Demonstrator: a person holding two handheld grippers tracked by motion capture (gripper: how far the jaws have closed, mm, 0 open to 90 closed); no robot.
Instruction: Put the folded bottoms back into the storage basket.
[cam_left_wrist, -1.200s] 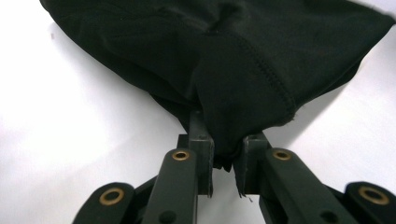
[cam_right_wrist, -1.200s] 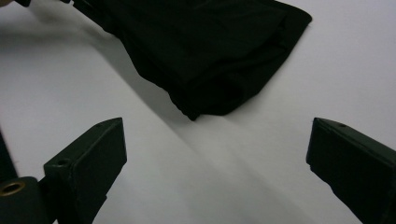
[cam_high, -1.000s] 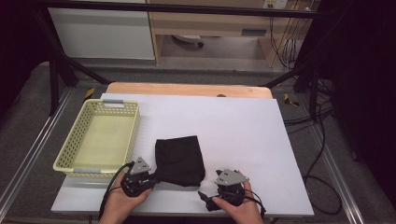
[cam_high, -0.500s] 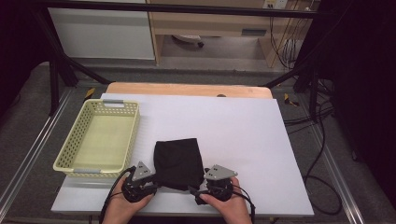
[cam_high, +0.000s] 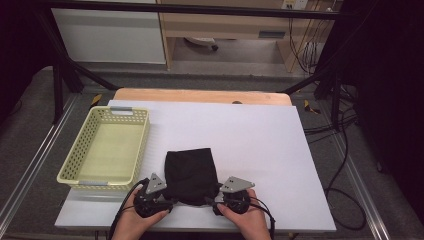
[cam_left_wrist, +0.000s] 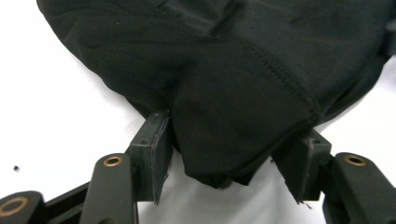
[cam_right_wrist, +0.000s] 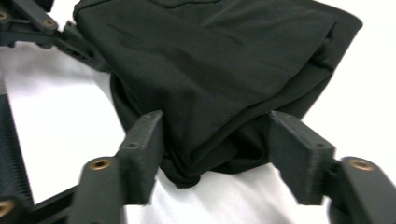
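Both tongs are set wide around near corners of the folded black cloth (cam_high: 190, 175): left tongs (cam_left_wrist: 229, 161) straddle a stitched corner, right tongs (cam_right_wrist: 215, 154) a bunched one; neither is closed. A yellow perforated plastic basket (cam_high: 82, 176) is seen just left. White matte tabletop (cam_high: 260, 135), wooden far edge.

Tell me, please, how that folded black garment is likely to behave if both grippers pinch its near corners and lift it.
The black garment will probably sag and unfold: its folded layers look soft and bunch between the open jaws of the left gripper and right gripper. It seems light, being thin stitched fabric. It is unlikely to slip once pinched, though only some layers may get caught.
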